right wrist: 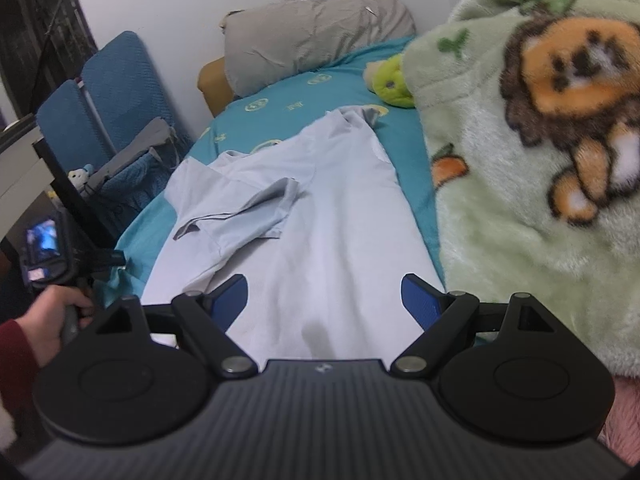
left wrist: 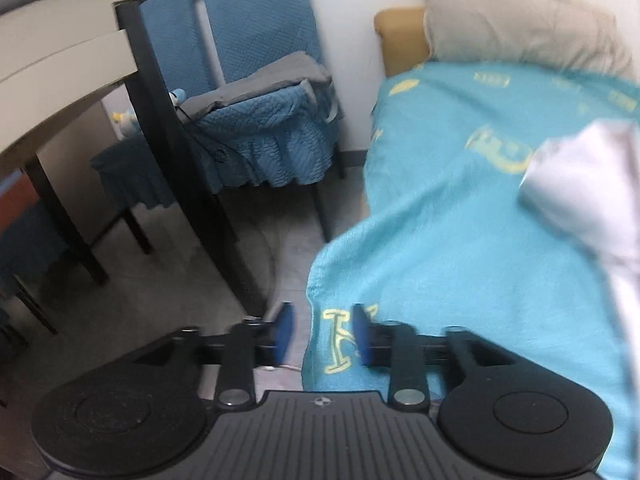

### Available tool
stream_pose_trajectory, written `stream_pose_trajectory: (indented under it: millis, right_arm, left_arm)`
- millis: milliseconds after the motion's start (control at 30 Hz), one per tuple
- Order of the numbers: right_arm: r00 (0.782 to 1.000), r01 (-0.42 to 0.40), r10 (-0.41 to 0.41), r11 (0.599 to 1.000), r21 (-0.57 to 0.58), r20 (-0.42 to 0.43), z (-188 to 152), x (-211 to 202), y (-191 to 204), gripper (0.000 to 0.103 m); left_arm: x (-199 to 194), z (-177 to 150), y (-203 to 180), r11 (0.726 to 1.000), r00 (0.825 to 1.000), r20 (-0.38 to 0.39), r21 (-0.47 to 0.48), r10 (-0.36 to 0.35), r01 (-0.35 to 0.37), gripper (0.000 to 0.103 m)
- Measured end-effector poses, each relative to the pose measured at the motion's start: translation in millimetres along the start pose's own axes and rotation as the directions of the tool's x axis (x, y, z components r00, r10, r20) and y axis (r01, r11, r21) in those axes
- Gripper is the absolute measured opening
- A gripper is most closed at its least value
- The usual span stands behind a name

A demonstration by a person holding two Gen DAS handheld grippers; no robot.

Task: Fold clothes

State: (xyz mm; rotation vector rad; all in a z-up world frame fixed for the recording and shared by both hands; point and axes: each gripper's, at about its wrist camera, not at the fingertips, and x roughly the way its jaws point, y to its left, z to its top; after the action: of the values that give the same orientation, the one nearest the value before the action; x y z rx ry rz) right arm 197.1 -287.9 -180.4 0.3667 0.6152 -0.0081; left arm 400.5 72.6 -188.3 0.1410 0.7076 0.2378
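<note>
Shirt (right wrist: 320,220) lies flat on the bed (right wrist: 280,92), one sleeve folded over. Right hand-held gripper (right wrist: 324,300) is above its hem, jaws wide, empty. Left hand-held gripper (left wrist: 322,334) at bed edge, left of shirt, jaws parted, empty.

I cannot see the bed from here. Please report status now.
Left gripper open, empty, at sheet edge. Right gripper open wide over shirt hem. Shirt flat, one sleeve folded in. Blanket close beside shirt.

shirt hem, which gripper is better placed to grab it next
Right. The right gripper is open directly over the shirt near its hem, while the left gripper sits at the bedsheet edge, off the shirt.
</note>
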Motion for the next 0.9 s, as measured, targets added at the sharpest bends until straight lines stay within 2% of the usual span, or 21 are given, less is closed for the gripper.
stream_pose_trajectory:
  millis: [67, 133, 233, 267, 400, 533, 733, 800, 900]
  right_arm:
    - [1.000, -0.012, 0.012, 1.000, -0.014, 0.010, 0.1, -1.8, 3.7, 0.085]
    - [0.999, -0.029, 0.029, 0.999, -0.020, 0.022, 0.7, -6.2, 6.4, 0.085]
    - [0.998, -0.043, 0.045, 0.998, -0.043, 0.048, 1.7, -16.6, 12.8, 0.085]
    - [0.997, -0.043, 0.046, 0.998, -0.054, 0.059, 2.4, -20.6, 15.4, 0.085]
    - [0.993, -0.050, 0.059, 0.994, -0.093, 0.103, 4.5, -39.0, 24.4, 0.085]
    - [0.986, -0.051, 0.072, 0.989, -0.137, 0.152, 2.9, -61.8, 32.9, 0.085]
    - [0.976, -0.070, 0.106, 0.980, -0.185, 0.190, -7.9, -91.8, 44.8, 0.085]
    - [0.975, -0.074, 0.112, 0.978, -0.195, 0.191, -10.8, -95.7, 47.1, 0.085]
    - [0.974, -0.075, 0.116, 0.975, -0.209, 0.192, -15.5, -99.2, 52.5, 0.085]
  left_arm:
    - [-37.2, 0.4, 7.4, 0.999, 0.999, 0.024, -0.017, -0.040, 0.041, 0.059]
    - [-74.4, 0.7, 14.9, 0.996, 0.996, 0.048, -0.034, -0.080, 0.082, 0.063]
    - [-144.5, -1.2, 19.0, 0.989, 0.984, 0.103, -0.029, -0.143, 0.147, 0.077]
    - [-172.0, -2.5, 18.3, 0.985, 0.978, 0.126, -0.019, -0.165, 0.169, 0.084]
    - [-269.5, -13.9, 10.1, 0.967, 0.946, 0.204, 0.017, -0.253, 0.255, 0.095]
    - [-340.8, -35.7, -8.5, 0.944, 0.913, 0.242, 0.071, -0.330, 0.322, 0.101]
    - [-385.8, -79.0, -21.8, 0.914, 0.875, 0.269, 0.070, -0.403, 0.400, 0.103]
    - [-390.0, -94.7, -23.1, 0.913, 0.872, 0.274, 0.068, -0.406, 0.403, 0.103]
    - [-387.7, -114.7, -20.2, 0.917, 0.877, 0.272, 0.065, -0.395, 0.393, 0.103]
